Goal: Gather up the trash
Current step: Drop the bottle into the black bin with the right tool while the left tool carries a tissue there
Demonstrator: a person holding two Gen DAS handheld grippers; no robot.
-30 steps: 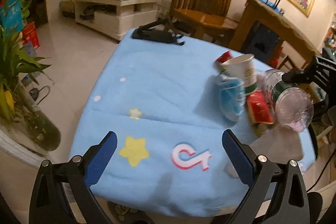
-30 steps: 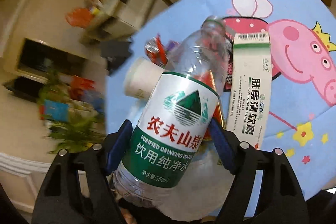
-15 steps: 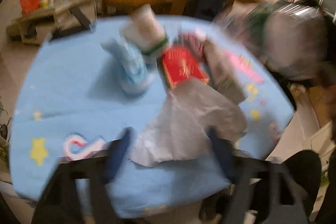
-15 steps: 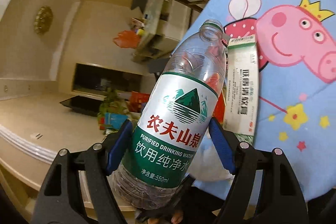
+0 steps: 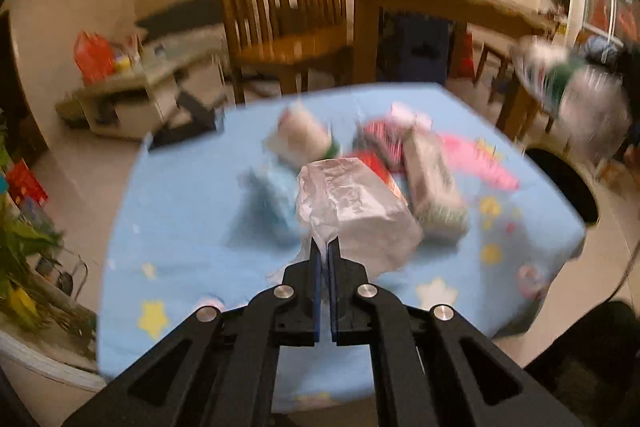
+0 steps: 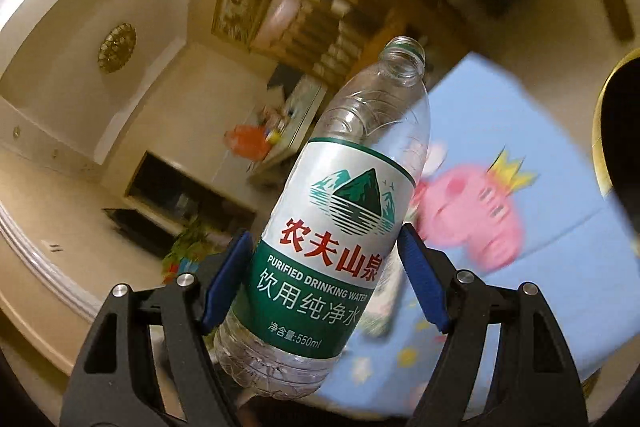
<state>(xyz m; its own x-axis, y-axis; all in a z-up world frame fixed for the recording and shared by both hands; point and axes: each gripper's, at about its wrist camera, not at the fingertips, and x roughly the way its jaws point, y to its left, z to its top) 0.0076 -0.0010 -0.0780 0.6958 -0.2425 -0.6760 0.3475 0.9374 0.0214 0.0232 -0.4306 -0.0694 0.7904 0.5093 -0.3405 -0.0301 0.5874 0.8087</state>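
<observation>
My left gripper is shut on the edge of a crumpled white plastic bag and holds it up over the blue table. My right gripper is shut on an empty clear water bottle with a green and white label, held in the air. The bottle also shows blurred at the right of the left wrist view. On the table lie a paper cup, a blue face mask, a red packet and a white and green carton.
A black round bin opening is just past the table's right edge. Wooden chairs and a wooden desk stand behind the table. A black stand lies at the table's far left. Plants stand at the left.
My left gripper has swung right over the table and shut on the white bag, lifting it. My right gripper has lifted the bottle up and away from the table.
</observation>
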